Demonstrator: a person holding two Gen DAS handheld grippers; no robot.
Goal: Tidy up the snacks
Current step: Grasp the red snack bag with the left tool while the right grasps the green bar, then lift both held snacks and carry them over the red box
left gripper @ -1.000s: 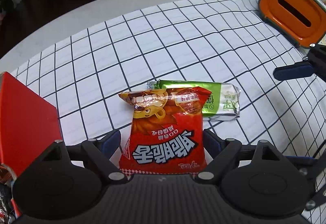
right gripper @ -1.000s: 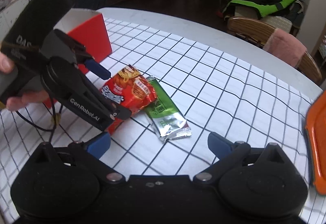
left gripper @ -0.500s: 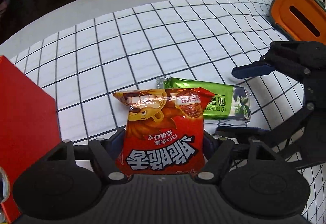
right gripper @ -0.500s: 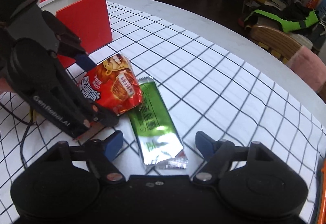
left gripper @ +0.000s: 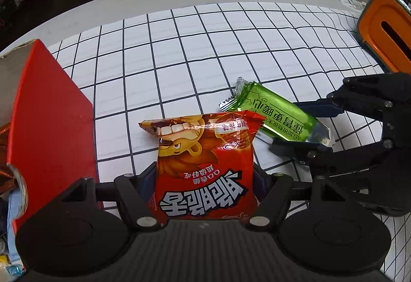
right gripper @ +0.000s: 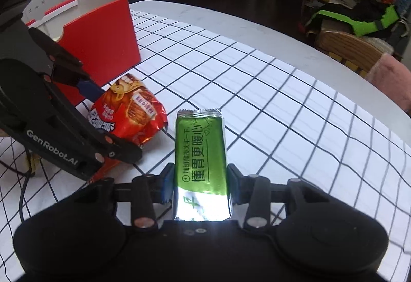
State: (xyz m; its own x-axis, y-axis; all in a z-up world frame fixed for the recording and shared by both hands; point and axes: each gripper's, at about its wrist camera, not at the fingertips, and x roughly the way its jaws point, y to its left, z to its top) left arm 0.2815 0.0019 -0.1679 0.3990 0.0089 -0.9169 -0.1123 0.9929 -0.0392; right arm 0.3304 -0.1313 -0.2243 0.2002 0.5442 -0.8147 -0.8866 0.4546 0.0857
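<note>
Two handheld grippers work over a round table covered by a white cloth (left gripper: 179, 51) with a black grid. The left gripper (left gripper: 204, 187) is clamped on the lower part of a red bag (left gripper: 205, 166) of snacks, one finger pressed against each side of it, and the bag's crimped top edge sticks out forward past the fingertips, its printing upside down in the left wrist view. The right gripper (right gripper: 197, 187) is clamped on a green bar (right gripper: 200, 153) in a shiny wrapper, gripping it near its silver end closest to the camera; the rest of the bar extends straight ahead from between the jaws and its far crimped end is tilted up off the cloth. In the left wrist view the green bar (left gripper: 277, 117) sits just ahead and to the right of the left jaws, its near corner tucked behind the bag's top right corner, with the right gripper (left gripper: 308, 128) reaching in from the right. To the left of the left jaws stands an open red box (left gripper: 51, 115), near the bag but not touching it. In the right wrist view the same box (right gripper: 100, 40) lies ahead and to the left of the right jaws, beyond the red bag (right gripper: 128, 112) and the left gripper (right gripper: 108, 115). Far ahead and to the right of the left jaws is an orange case (left gripper: 385, 33) with a dark slot, well apart from the snacks.
</note>
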